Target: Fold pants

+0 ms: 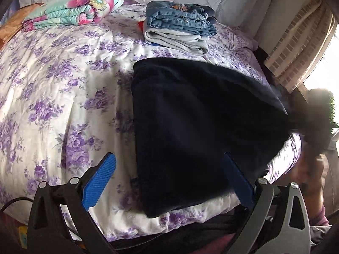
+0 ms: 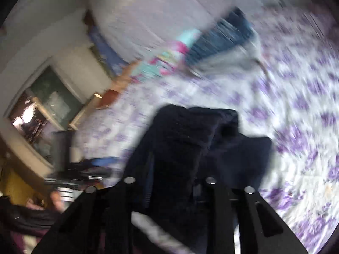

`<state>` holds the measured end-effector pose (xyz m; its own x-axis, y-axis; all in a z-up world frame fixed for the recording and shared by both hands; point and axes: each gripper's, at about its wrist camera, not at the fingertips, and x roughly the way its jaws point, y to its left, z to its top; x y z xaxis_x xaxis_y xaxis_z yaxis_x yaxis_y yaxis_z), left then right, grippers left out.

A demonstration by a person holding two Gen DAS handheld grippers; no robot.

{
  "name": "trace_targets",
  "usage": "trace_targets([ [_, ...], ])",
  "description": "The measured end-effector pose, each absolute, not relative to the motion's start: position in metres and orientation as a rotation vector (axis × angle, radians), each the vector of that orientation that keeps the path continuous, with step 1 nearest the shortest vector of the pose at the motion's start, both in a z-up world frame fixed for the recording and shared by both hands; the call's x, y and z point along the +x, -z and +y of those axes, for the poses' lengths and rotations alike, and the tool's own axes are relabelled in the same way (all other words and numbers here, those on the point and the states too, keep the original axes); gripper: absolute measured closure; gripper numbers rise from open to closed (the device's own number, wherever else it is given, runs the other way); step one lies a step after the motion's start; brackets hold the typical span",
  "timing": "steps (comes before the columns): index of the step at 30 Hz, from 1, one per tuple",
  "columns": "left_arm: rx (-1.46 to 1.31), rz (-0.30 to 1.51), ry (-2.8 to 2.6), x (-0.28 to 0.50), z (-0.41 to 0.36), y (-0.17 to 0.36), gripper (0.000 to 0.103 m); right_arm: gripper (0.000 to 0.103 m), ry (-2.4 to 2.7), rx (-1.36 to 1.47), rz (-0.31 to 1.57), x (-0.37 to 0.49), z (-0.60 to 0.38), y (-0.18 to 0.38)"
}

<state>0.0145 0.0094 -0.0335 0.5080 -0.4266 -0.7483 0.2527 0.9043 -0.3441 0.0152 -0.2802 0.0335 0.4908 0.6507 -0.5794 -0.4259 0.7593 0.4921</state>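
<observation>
Jaws: my left gripper (image 1: 167,169) gapes wide over the dark pants (image 1: 201,110) (frame centre, on the floral bedspread (image 1: 53,89)); right gripper (image 2: 169,169) pinches their bunched fabric. Mid-fold, I reckon; next, carry that end across.

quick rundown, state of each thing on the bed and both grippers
dark pants: spread on the bed, one end bunched in the right gripper
left gripper: open wide, jaws astride the pants' edge
right gripper: closed on the pants
jeans: folded, stacked on the grey garment
grey garment: folded
flowered quilt: folded
</observation>
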Motion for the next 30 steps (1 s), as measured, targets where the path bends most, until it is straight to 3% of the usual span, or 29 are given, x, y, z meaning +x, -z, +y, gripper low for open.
trace_targets([
  [4, -0.165, 0.948, 0.446, 0.013, -0.005, 0.033, 0.005, 0.084, -0.598, 0.179, 0.811, -0.015, -0.261, -0.058],
  [7, -0.141, 0.964, 0.445, 0.017, -0.012, 0.039, 0.005, 0.081, -0.444, 0.110, 0.878, -0.015, -0.265, -0.030],
  [10, -0.174, 1.000, 0.434, 0.025, -0.009, 0.048, 0.005, 0.069, -0.345, 0.093, 0.868, 0.007, -0.283, 0.007],
  [11, -0.185, 1.008, 0.435, 0.027, -0.007, 0.050, 0.005, 0.056, -0.342, 0.115, 0.853, 0.013, -0.291, 0.015],
  [12, -0.193, 1.013, 0.436, 0.028, -0.006, 0.050, 0.005, 0.050, -0.348, 0.142, 0.847, 0.016, -0.297, 0.017],
  [13, -0.195, 1.013, 0.436, 0.027, -0.005, 0.051, 0.005, 0.035, -0.377, 0.181, 0.843, 0.019, -0.301, 0.019],
  [14, -0.192, 1.010, 0.433, 0.026, -0.004, 0.050, 0.005, 0.029, -0.397, 0.199, 0.848, 0.020, -0.306, 0.020],
  [20, -0.202, 1.019, 0.432, 0.026, 0.000, 0.053, 0.005, 0.017, -0.421, 0.332, 0.962, 0.032, -0.311, 0.054],
  [22, -0.193, 1.035, 0.441, 0.026, -0.005, 0.057, 0.005, 0.016, -0.421, 0.317, 0.943, 0.031, -0.304, 0.046],
  [25, -0.169, 1.037, 0.453, 0.024, -0.012, 0.057, 0.005, 0.003, -0.459, 0.335, 0.887, 0.022, -0.295, 0.019],
  [28, -0.168, 1.032, 0.453, 0.024, -0.011, 0.056, 0.005, 0.005, -0.530, 0.290, 0.954, 0.033, -0.284, 0.008],
  [30, -0.177, 1.035, 0.452, 0.024, -0.010, 0.056, 0.005, 0.024, -0.395, 0.261, 1.007, 0.045, -0.290, 0.016],
])
